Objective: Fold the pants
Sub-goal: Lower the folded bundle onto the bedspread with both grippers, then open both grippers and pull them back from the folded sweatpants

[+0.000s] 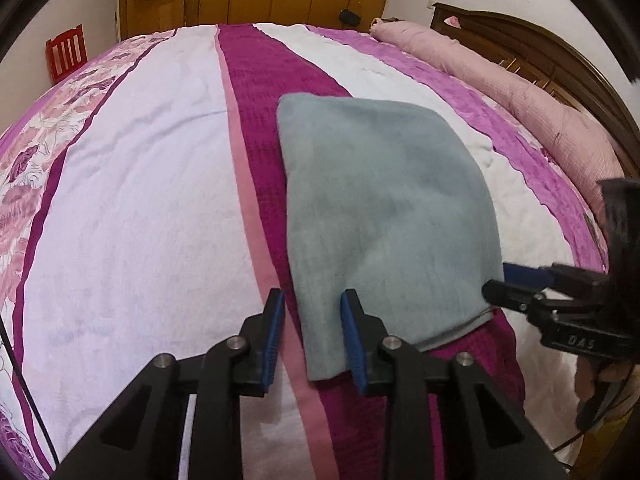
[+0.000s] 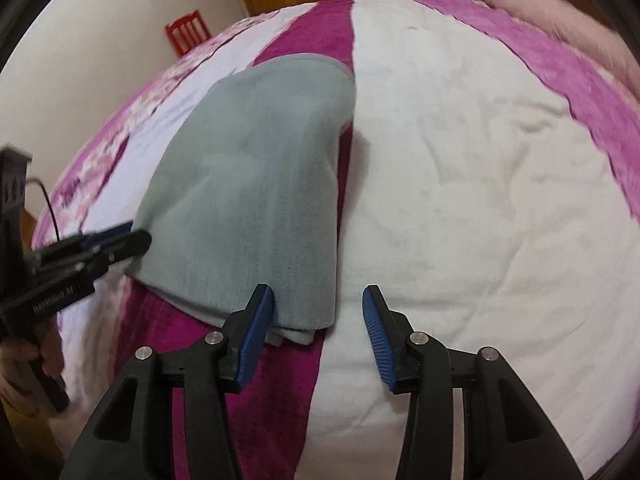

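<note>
My left gripper (image 1: 312, 340) is spread open, its fingers straddling the near left corner of the pants (image 1: 384, 216), gripping nothing. My right gripper (image 2: 318, 336) is open too, one finger beside the near right corner, the other over bare bedspread (image 2: 460, 200). The grey pants lie as a compact rectangle on the magenta stripe, layers stacked at the near edge. Judgement: the fold looks nearly complete; both grippers sit at corners either to release or to square the edges.

The folded grey-green fleece pants (image 1: 384, 208) look soft, matt and napped. The striped magenta-and-white quilted bedspread (image 1: 132, 200) is textured cloth. The dark carved headboard (image 1: 532, 52) is glossy wood.
</note>
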The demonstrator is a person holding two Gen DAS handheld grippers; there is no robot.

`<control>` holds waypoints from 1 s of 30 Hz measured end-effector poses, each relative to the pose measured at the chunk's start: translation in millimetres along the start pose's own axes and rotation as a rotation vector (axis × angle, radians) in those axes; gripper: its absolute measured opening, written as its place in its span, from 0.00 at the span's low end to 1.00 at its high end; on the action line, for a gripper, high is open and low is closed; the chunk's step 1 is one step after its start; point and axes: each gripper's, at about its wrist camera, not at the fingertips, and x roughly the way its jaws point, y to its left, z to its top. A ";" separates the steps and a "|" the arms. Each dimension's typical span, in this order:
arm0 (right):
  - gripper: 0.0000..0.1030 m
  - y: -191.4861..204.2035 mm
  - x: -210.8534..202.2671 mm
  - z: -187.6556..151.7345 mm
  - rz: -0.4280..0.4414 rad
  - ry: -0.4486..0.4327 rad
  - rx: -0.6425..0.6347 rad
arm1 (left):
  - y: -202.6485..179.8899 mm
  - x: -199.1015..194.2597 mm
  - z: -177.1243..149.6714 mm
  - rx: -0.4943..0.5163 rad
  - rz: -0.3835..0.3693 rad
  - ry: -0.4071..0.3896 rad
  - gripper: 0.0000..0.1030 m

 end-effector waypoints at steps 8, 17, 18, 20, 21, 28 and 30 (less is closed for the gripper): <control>0.45 8.7 -33.9 -10.5 -0.044 -0.039 -0.028 | -14.3 -22.0 -5.7 0.058 0.035 -0.018 0.30; 0.53 24.1 -73.6 -30.0 -0.044 -0.092 -0.044 | -32.6 -53.9 -17.5 0.064 0.001 -0.021 0.59; 0.55 26.0 -76.2 -31.6 -0.044 -0.098 -0.044 | -34.9 -57.0 -19.0 0.064 -0.001 -0.020 0.64; 0.60 28.6 -83.5 -36.5 -0.041 -0.112 -0.043 | -39.0 -62.9 -22.6 0.057 -0.011 -0.015 0.69; 0.65 29.5 -85.9 -38.5 -0.042 -0.118 -0.042 | -40.7 -64.5 -24.1 0.055 -0.013 -0.014 0.74; 0.78 26.8 -94.9 -55.6 -0.080 -0.151 -0.022 | -48.0 -71.7 -38.3 0.035 0.062 -0.032 1.00; 0.79 22.8 -92.3 -59.8 -0.090 -0.140 -0.005 | -47.5 -69.8 -42.2 0.024 0.080 -0.034 1.00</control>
